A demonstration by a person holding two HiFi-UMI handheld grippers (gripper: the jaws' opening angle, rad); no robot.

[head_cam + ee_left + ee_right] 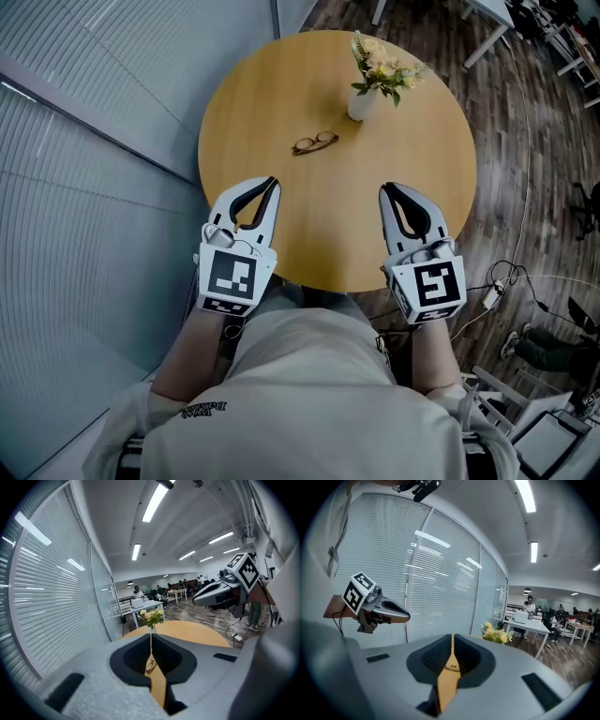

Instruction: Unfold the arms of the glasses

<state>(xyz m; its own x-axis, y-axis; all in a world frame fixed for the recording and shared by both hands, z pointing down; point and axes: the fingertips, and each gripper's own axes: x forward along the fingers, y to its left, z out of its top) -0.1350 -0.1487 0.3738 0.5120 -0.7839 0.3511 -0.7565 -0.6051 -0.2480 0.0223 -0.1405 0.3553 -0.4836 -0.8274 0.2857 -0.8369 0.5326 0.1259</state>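
A pair of thin brown-framed glasses lies on the round wooden table, arms folded as far as I can tell. My left gripper hovers over the near left part of the table, jaws shut and empty, well short of the glasses. My right gripper hovers at the near right, also shut and empty. In the left gripper view the glasses show small through the slit between the closed jaws. The right gripper view shows the glasses the same way.
A white vase with yellow flowers stands just behind and right of the glasses. A slatted glass wall runs along the left. Cables lie on the wooden floor to the right. Office desks and people are far behind.
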